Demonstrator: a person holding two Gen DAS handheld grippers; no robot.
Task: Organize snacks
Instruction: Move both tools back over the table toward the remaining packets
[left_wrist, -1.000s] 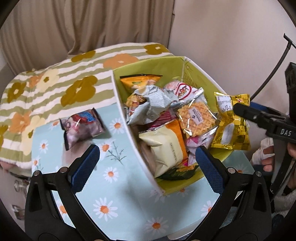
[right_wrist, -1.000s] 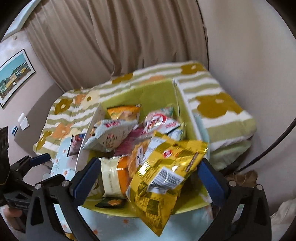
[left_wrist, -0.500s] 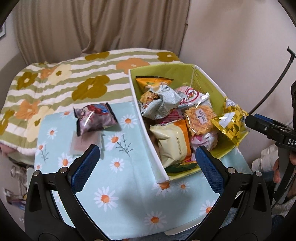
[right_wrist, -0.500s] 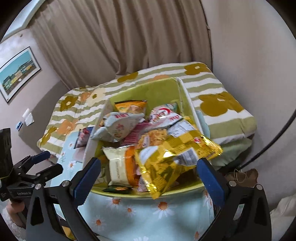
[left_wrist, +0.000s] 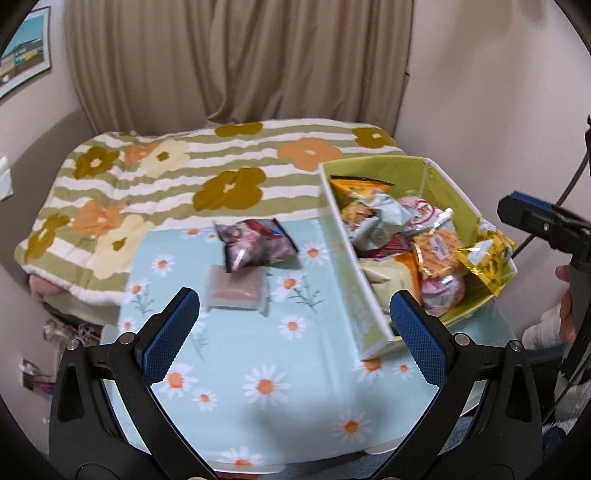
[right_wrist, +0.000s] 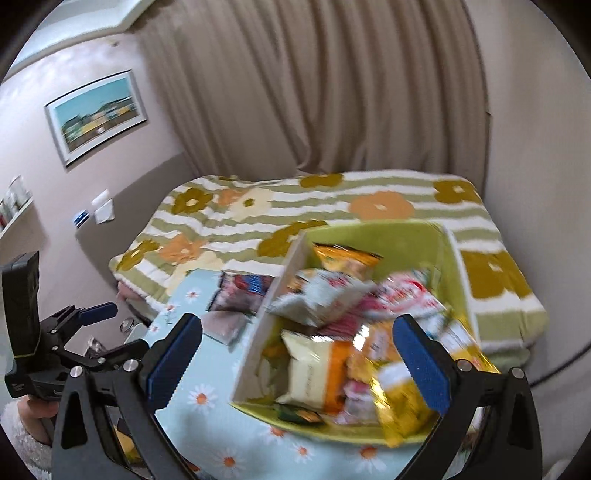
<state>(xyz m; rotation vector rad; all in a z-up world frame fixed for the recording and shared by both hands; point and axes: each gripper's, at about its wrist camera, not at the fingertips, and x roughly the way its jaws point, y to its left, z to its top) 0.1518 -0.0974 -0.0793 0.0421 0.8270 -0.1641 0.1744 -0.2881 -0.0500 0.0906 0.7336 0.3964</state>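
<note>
Snacks (left_wrist: 406, 240) binned — both tools wide open, empty.

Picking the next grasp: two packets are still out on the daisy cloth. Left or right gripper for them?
Left, probably. The left gripper is open, with the pinkish packet and the dark packet framed between its fingers. The right gripper is open over the green box, whose wall stands between.

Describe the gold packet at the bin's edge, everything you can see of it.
The gold packet is a shiny, crinkled yellow-gold foil bag with a white label panel and small dark print. It lies tilted on the heap of snacks in the green bin, at the corner nearest the right gripper, and droops over the bin's rim. No gripper holds it. In the right wrist view it is blurred.
</note>
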